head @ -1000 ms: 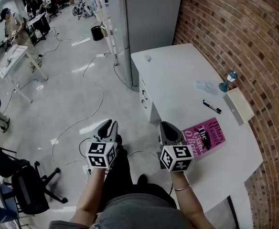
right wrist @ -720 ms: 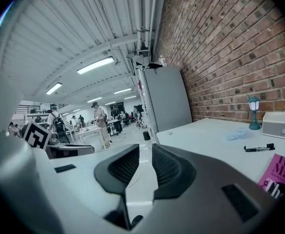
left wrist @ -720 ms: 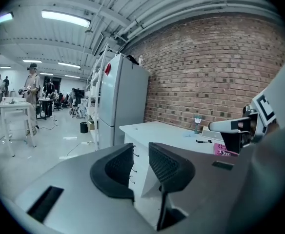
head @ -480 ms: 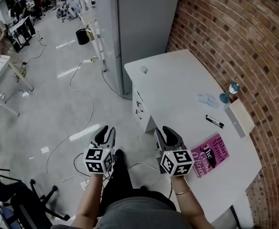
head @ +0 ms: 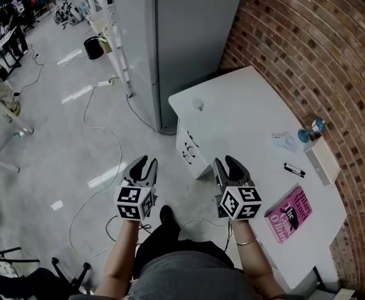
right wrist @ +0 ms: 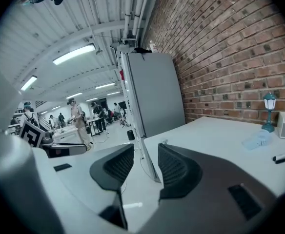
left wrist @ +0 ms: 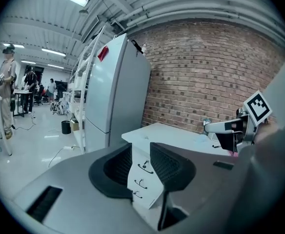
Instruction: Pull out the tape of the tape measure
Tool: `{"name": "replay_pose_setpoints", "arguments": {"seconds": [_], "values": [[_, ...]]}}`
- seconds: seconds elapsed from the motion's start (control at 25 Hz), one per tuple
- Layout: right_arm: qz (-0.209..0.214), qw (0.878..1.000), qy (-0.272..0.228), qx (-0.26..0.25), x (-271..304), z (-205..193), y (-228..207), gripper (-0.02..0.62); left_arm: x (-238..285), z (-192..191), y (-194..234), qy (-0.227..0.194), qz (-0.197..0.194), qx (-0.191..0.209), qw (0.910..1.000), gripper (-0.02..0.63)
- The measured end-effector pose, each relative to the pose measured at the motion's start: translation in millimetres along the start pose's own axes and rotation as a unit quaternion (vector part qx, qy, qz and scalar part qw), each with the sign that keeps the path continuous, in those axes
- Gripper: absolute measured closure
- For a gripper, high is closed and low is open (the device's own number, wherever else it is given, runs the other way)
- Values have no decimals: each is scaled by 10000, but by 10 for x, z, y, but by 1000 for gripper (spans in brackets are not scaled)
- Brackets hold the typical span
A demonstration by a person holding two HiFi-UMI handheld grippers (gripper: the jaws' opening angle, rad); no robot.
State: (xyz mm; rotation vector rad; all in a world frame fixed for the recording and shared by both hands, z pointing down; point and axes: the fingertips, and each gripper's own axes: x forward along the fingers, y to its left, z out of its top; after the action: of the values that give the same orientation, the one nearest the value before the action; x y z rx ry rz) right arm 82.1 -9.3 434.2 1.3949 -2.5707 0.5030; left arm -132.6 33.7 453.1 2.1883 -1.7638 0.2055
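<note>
left tongs [left wrist: 141, 162]: ribbed black pads [left wrist: 117, 167], just opening, empty | table [head: 245, 117]: white, rounded

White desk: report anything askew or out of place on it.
Nothing stands out. The pink book lies flat on the white desk, the marker lies beyond it, the small lamp stands upright; nothing spilled.

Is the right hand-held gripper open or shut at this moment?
Open. The right hand-held gripper shows its jaws apart in its own view, nothing between them; they have just been opening.
</note>
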Motion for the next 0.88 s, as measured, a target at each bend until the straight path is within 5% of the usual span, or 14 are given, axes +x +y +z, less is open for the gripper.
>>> {"name": "replay_pose_setpoints", "arguments": {"seconds": [0.28,0.88], "values": [[-517,9985,-75,133,338,172,-70,451,471,264,372,44,-459,291,9985,494],[-974,9947,-61,332,694,234,-553,454,1442,360,239,506,-1250,1161,9840,465]]}}
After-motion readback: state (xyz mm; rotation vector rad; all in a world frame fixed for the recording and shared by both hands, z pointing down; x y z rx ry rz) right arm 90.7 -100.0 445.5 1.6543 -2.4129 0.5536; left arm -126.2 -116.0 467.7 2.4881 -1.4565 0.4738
